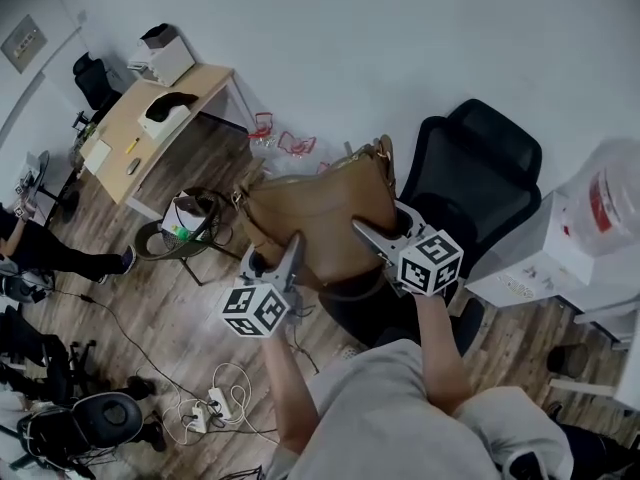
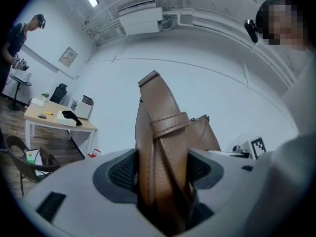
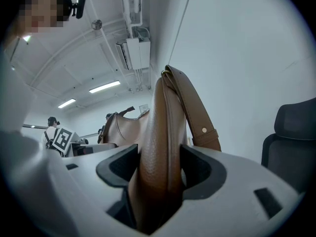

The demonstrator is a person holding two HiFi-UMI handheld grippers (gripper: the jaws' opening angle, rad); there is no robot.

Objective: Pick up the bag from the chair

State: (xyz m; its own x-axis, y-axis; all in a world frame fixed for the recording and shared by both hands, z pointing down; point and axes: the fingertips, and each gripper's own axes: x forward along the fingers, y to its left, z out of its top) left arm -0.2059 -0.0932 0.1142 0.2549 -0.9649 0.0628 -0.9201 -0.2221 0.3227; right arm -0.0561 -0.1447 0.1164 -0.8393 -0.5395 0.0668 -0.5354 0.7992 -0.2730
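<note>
A tan leather bag (image 1: 320, 208) hangs in the air above the black office chair (image 1: 480, 183), held between both grippers. My left gripper (image 1: 290, 258) is shut on the bag's lower left edge; in the left gripper view its strap (image 2: 163, 147) is pinched between the dark pads (image 2: 121, 174). My right gripper (image 1: 375, 236) is shut on the bag's right side; in the right gripper view the folded leather (image 3: 158, 157) fills the space between the jaws. The chair seat (image 1: 360, 303) shows below the bag.
A wooden desk (image 1: 150, 118) with a printer stands at the back left. A small chair with a basket (image 1: 185, 223) sits left of the bag. Cables and a power strip (image 1: 210, 403) lie on the wood floor. A white cabinet (image 1: 560, 258) stands at the right. A person's legs (image 1: 50, 253) show far left.
</note>
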